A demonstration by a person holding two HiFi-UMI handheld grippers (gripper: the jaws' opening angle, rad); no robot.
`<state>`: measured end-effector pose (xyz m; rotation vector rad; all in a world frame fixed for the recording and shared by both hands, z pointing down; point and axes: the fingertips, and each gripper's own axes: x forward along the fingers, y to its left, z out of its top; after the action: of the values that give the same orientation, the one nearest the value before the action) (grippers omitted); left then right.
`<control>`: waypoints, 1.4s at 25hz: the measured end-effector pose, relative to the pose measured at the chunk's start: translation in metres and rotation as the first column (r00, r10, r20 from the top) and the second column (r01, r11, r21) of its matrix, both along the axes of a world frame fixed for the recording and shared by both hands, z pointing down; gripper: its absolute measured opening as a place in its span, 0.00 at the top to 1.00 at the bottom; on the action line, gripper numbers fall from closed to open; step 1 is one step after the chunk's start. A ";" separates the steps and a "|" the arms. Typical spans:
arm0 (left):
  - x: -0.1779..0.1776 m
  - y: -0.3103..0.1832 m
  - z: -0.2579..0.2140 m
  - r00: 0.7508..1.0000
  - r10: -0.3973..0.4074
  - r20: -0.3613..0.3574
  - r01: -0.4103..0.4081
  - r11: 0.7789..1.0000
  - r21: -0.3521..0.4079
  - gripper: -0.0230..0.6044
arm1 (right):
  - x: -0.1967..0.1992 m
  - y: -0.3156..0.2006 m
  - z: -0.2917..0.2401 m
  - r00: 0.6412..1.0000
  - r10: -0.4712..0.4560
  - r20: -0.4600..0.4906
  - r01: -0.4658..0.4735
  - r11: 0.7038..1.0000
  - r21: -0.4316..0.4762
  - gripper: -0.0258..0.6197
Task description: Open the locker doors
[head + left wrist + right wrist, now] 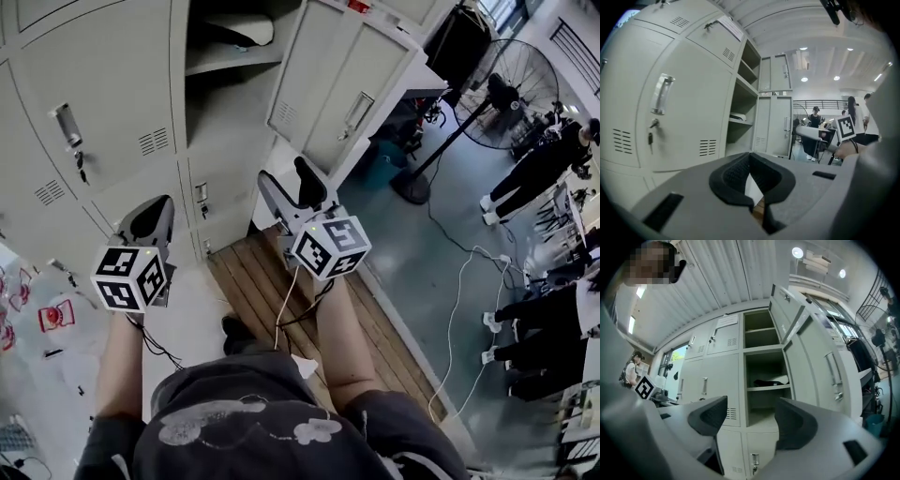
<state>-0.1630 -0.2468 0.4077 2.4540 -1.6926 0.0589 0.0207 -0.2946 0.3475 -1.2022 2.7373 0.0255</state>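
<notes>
Looking steeply down into a workshop with a grey floor (441,244), a strip of wooden planking (272,281) running along the foot of a bank of grey metal lockers (178,122). Facing the middle column of that bank, its open door (337,89) standing out to the right and baring an open compartment (225,103). Seeing on the shelf (234,58) inside a dark and white bundle (242,28), too indistinct to name. Noting, to the left, a closed door (112,84) carrying an upright handle (66,124) with a key (82,171) hanging in the lock below it, and, under the open compartment, a smaller door (211,202) sitting shut. Holding the left gripper (152,220) low before the closed door, pads pressed together and gripping nothing. Holding the right gripper (286,183) beside it, aimed at the open compartment, jaws spread wide with only air between them, touching no locker. Taking in, off to the right, a big pedestal fan (511,80) standing on the floor, several people (539,169) in dark clothes near it, and white cables (455,309) trailing over the concrete
</notes>
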 end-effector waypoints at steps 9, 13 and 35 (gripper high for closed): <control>-0.107 0.088 0.016 0.980 -0.200 0.001 0.200 0.979 -0.028 0.95 | -0.118 0.047 0.018 0.986 -0.168 0.001 0.167 0.985 -0.036 0.48; -0.148 0.110 0.018 0.963 -0.271 -0.005 0.271 0.962 -0.032 0.95 | -0.166 0.061 0.026 0.972 -0.235 -0.015 0.234 0.971 -0.051 0.48; -0.300 0.105 -0.003 0.910 -0.415 0.009 0.415 0.910 0.012 0.95 | -0.399 0.052 -0.023 0.878 -0.473 -0.075 0.478 0.876 0.067 0.48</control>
<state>-0.4630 -0.1419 0.4047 2.0452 -2.1830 0.0122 -0.3786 -0.2428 0.3243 -0.4837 2.9670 0.1183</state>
